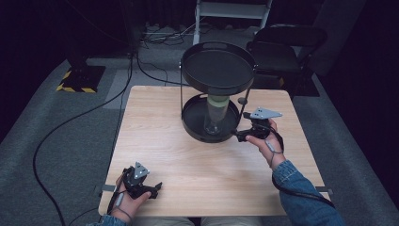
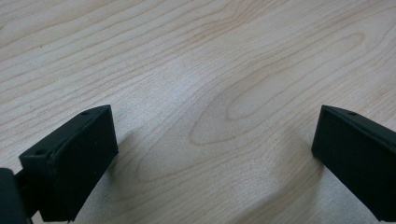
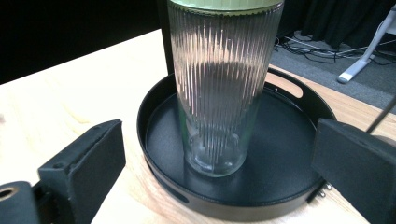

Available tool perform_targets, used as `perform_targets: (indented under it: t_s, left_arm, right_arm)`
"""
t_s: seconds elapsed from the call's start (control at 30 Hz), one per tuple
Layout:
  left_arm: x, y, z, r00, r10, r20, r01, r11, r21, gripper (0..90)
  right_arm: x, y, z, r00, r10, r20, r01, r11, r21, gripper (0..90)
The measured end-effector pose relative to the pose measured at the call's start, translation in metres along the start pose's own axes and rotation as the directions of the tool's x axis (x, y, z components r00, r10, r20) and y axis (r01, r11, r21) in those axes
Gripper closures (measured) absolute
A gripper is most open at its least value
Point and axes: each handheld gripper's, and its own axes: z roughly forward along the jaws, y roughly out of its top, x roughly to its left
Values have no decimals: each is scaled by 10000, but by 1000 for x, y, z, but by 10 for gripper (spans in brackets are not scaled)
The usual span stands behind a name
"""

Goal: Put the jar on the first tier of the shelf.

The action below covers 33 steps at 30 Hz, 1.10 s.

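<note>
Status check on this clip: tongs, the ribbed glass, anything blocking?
Right tongs open, aimed at ribbed glass, not touching. Glass upright on lower tray. Left tongs open, idle over table. Upper tray overhangs glass; rack rod near right tongs.

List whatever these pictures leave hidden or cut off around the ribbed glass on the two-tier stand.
- Tall ribbed clear glass tumbler: its pale green lid is cut by the top edge in the right gripper view; in the high view the upper round black tray covers its top.
- Lower round black tray: its far part is hidden behind the tumbler.
- Tumbler contents: ribbing blurs them; cannot tell.
</note>
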Motion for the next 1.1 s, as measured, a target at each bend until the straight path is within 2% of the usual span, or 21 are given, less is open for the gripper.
perform_targets:
  t_s: [0.57, 0.7, 1.1]
  left_arm:
    - [0, 0, 0, 10000, 6, 3, -6, 10000, 2, 2]
    - [0, 0, 0, 10000, 10, 1, -10, 10000, -2, 2]
    - [0, 0, 0, 10000, 8, 3, -8, 10000, -5, 2]
  right_arm:
    - [0, -6, -29, 9998, -163, 88, 162, 9997, 155, 36]
    - [-2, -9, -37, 9993, -271, 243, 267, 9995, 173, 36]
    - [-10, -23, -62, 9991, -92, 420, 77, 9994, 343, 35]
